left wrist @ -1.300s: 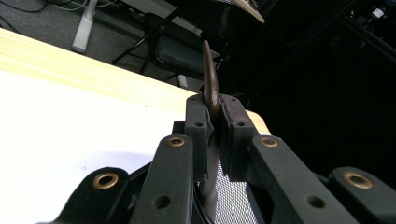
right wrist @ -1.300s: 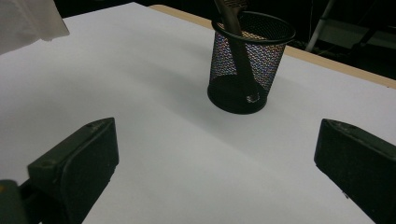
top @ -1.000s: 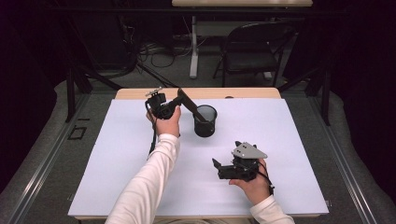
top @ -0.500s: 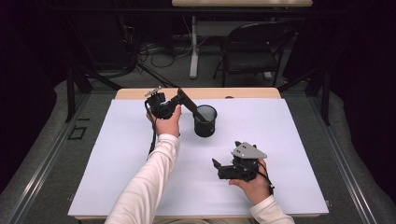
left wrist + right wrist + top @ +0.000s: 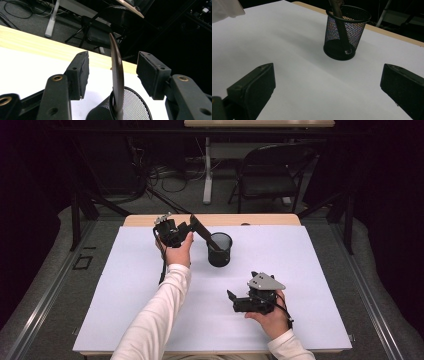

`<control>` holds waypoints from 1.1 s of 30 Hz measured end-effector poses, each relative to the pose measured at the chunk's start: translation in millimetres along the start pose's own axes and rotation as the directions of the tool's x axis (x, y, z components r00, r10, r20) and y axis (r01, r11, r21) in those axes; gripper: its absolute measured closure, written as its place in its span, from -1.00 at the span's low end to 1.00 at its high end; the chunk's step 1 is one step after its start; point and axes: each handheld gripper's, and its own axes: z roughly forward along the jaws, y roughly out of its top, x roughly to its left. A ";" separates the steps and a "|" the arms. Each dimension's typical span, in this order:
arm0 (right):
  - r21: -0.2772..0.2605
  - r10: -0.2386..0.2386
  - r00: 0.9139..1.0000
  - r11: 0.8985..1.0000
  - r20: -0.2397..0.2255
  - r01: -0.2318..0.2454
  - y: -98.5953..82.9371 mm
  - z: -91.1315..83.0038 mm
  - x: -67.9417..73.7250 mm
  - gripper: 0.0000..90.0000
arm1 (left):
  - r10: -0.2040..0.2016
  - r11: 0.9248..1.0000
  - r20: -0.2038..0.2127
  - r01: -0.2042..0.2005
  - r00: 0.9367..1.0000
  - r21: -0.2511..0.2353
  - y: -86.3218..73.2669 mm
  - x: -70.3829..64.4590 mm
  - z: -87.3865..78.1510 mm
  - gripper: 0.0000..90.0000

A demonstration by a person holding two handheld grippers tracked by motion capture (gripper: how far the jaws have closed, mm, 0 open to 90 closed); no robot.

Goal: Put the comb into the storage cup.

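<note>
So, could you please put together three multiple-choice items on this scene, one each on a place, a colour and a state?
1. Where does the long dark tool stand?
A. in the mesh cup
B. flat on the sheet
C. on the chair

2. What colour is the mesh cup?
A. red
B. black
C. white

3. How do the jaws of the left hand-held gripper stand?
A. shut on the tool
B. shut on nothing
C. open on either side of the tool

Answers: 1 A, its lower end sits inside the cup; 2 B, the mesh is black in every view; 3 C, gaps show between each pad and the tool.
</note>
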 end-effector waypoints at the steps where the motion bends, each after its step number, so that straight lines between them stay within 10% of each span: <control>1: 0.001 0.001 1.000 1.000 0.001 -0.001 0.0 0.0 0.0 -1.00 | -0.003 1.000 -0.003 0.003 1.000 -0.005 0.1 -0.5 -0.7 -0.06; 33: 0.008 -0.001 1.000 1.000 -0.002 0.001 -0.9 1.7 0.9 -1.00 | 0.046 0.999 0.033 -0.045 0.998 -0.021 0.7 6.0 -11.4 -0.21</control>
